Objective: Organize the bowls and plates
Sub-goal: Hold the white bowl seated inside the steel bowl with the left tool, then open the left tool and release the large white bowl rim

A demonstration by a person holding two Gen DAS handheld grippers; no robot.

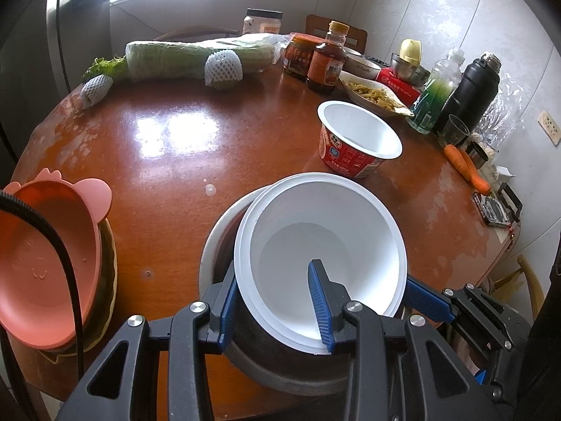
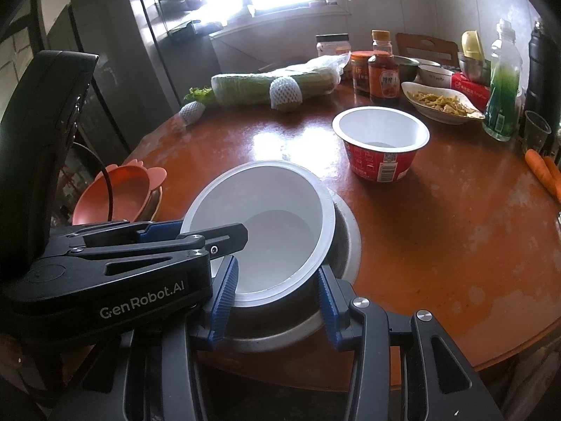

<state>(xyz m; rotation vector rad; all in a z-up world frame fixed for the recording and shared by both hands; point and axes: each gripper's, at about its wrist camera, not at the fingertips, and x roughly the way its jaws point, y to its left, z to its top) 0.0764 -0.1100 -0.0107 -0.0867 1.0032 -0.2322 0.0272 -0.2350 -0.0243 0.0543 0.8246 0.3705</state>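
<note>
A white paper bowl point(image 1: 315, 238) leans tilted inside a steel bowl point(image 1: 217, 231) at the near edge of the round brown table point(image 1: 175, 175). My left gripper point(image 1: 272, 266) is shut on the white bowl's wall, one blue finger inside and one outside. In the right wrist view, the near rim of the white bowl point(image 2: 266, 217) lies between the parted fingers of my right gripper point(image 2: 277, 266), over the steel bowl point(image 2: 347, 242). Whether its pads press on the rim is unclear. An empty red noodle cup point(image 1: 354, 147) stands farther back.
Stacked pink plates point(image 1: 45, 263) sit at the table's left edge. Wrapped cabbage point(image 1: 196, 59), sauce bottles point(image 1: 326, 59), a dish of food point(image 1: 371, 94), a green bottle point(image 1: 438, 91), a black flask point(image 1: 473, 87) and carrots point(image 1: 466, 168) line the back and right.
</note>
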